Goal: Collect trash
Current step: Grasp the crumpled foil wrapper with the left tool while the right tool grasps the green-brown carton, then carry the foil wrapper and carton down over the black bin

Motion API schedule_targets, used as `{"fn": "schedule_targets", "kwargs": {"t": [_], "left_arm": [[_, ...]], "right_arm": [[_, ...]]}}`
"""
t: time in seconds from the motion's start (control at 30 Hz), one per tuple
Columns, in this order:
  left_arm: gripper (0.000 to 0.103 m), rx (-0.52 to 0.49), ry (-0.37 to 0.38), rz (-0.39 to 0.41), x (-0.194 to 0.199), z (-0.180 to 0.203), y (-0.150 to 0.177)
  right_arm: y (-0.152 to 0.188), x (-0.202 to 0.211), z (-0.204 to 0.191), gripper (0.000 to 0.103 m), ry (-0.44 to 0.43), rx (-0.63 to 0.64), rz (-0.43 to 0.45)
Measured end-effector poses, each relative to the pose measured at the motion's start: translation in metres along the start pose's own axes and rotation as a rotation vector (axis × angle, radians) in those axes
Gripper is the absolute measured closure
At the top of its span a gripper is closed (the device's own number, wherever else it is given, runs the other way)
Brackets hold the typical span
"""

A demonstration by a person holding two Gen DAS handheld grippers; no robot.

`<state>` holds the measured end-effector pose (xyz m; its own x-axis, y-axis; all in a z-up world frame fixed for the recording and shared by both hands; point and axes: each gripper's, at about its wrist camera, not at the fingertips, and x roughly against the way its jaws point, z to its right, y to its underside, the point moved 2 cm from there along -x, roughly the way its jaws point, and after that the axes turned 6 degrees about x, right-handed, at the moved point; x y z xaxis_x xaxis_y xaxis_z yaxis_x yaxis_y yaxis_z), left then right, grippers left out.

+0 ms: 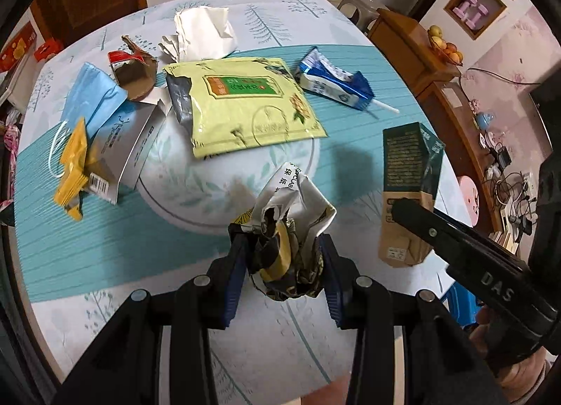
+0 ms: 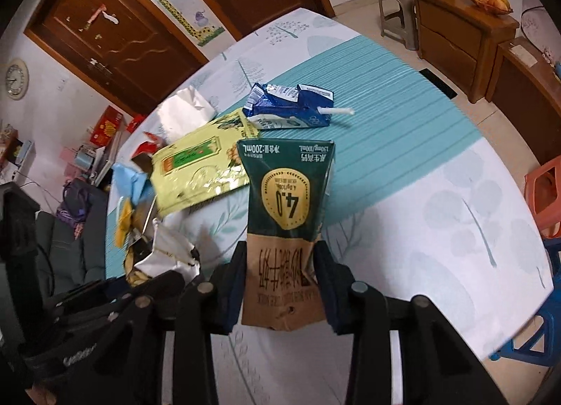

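Both wrist cameras look steeply down from close above the bench (image 1: 105, 258); each view shares the yellow-green pouch (image 1: 245, 103) (image 2: 196, 166) and the litter around it.

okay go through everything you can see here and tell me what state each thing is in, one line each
Left tool: shut on crumpled wrapper, lifted.
Right tool: shut on green milk carton, upside down.
Blue milk carton: flattened, lying on the table, straw sticking out.
Yellow-green pouch: torn open, lying flat.
Brown box: torn open.
White paper: crumpled.
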<state>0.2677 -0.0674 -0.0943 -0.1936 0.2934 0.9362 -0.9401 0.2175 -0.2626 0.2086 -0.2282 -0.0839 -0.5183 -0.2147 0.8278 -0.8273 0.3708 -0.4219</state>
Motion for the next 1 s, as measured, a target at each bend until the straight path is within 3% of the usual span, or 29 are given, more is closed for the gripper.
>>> {"fn": "schedule_targets", "kwargs": {"t": [0.43, 0.73, 0.87, 1.0], "left_arm": [[0.065, -0.018, -0.013, 0.095, 0.061, 0.063, 0.064], [0.065, 0.02, -0.015, 0.203, 0.106, 0.108, 0.135], [0.065, 0.06, -0.023, 0.211, 0.109, 0.116, 0.173], [0.065, 0.093, -0.045, 0.172, 0.101, 0.118, 0.206]], "right_arm": [[0.065, 0.09, 0.012, 0.066, -0.072, 0.14, 0.013], [0.104, 0.151, 0.041, 0.066, -0.097, 0.251, 0.023], [0.122, 0.165, 0.051, 0.066, -0.107, 0.3, 0.007], [0.149, 0.165, 0.061, 0.066, -0.121, 0.323, -0.045]]}}
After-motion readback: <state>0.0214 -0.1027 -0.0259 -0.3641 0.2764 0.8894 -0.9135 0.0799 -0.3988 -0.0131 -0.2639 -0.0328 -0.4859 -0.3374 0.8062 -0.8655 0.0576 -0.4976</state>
